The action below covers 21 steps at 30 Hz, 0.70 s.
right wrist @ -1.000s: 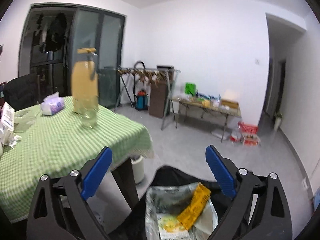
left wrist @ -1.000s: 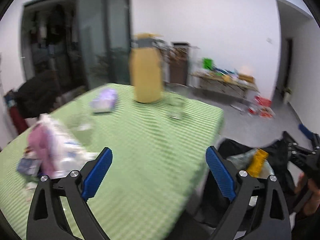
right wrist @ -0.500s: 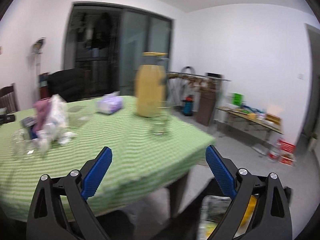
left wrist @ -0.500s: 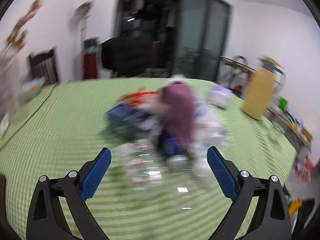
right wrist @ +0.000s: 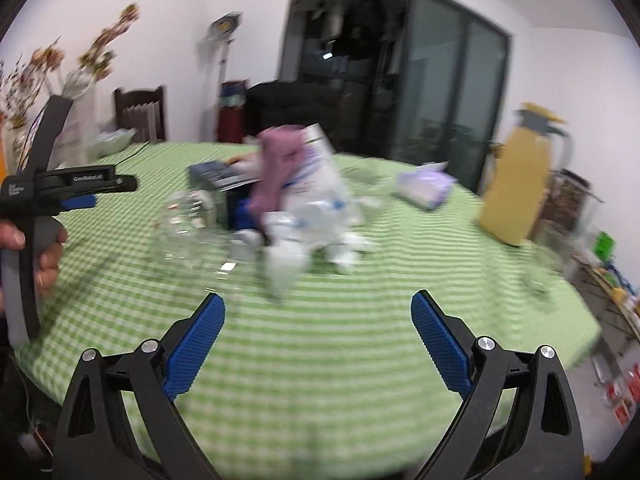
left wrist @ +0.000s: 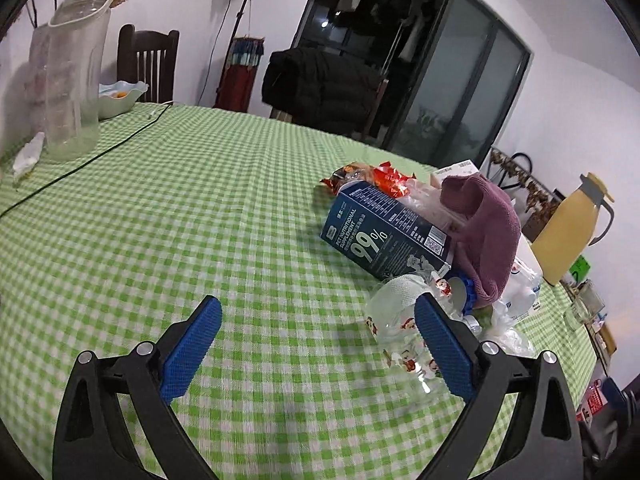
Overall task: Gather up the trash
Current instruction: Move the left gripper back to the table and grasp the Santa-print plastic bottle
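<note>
Left gripper (left wrist: 316,334): jaws spread wide, nothing between them, hovering low over the green checked tablecloth (left wrist: 168,216) at lower centre of the left wrist view. Right gripper (right wrist: 318,336): jaws likewise wide apart and empty, above the near table edge at lower centre of the right wrist view.

Location of trash: a single heap at centre right of the left wrist view, comprising a dark blue pet-supplement carton (left wrist: 386,236) lying on its side, a red snack wrapper (left wrist: 376,176) behind it, a crushed clear plastic bottle with printed figures (left wrist: 404,320) just beside the left gripper's right finger, and crumpled clear film (left wrist: 508,328). A purple cloth (left wrist: 486,232) draped over the heap. Same heap blurred at centre of the right wrist view.

Not trash, by judgement: yellow jug (left wrist: 570,232) at right edge, tall clear pitcher (left wrist: 74,80) at upper left.

Progress: heap entirely on the table, nothing gripped; collection of these items outstanding. Nearest candidate: the crushed bottle.
</note>
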Tool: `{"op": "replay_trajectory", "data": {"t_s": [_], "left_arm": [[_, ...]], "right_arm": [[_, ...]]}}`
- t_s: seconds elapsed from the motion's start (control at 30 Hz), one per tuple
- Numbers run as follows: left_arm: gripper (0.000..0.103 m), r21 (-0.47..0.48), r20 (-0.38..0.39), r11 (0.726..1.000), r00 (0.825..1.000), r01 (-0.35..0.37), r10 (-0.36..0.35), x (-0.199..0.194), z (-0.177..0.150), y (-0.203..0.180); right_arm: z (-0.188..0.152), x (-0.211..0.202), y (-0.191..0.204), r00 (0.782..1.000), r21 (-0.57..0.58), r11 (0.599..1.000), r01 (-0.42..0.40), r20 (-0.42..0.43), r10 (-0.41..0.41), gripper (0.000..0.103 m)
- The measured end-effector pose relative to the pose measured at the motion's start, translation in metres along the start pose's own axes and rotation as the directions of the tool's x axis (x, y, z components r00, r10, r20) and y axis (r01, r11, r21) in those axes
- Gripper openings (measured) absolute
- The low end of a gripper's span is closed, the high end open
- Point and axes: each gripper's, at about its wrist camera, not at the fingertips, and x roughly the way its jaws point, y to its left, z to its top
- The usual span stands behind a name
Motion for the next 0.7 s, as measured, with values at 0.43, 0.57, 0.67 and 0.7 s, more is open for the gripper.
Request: {"op": "replay_trajectory", "data": {"t_s": [0.43, 0.57, 0.67, 0.7], "left_arm": [[0.095, -0.01, 0.003, 0.993, 0.993, 0.118, -0.118, 0.013, -0.009, 0.002], [0.095, 0.059, -0.056, 0.995, 0.995, 0.084, -0.08, 0.018, -0.013, -0.028], [0.095, 0.095, -0.081, 0.991, 0.993, 0.091, -0.083, 0.023, -0.016, -0.051], [0.095, 0.109, -0.091, 0.99, 0.993, 0.091, -0.081, 0.025, -0.017, -0.059]], "right_arm": [[0.008, 0.06, 0.025, 0.991, 0.019, 0.996, -0.087, -0.101, 0.089, 0.005], [0.001, 0.033, 0.005, 0.997, 0.061, 0.996, -0.063, -0.049, 0.066, 0.003], [-0.003, 0.011, -0.018, 0.999, 0.127, 0.991, -0.032, -0.005, 0.033, 0.003], [-0.005, 0.004, -0.024, 1.0, 0.147, 0.989, -0.023, 0.01, 0.022, 0.003]]}}
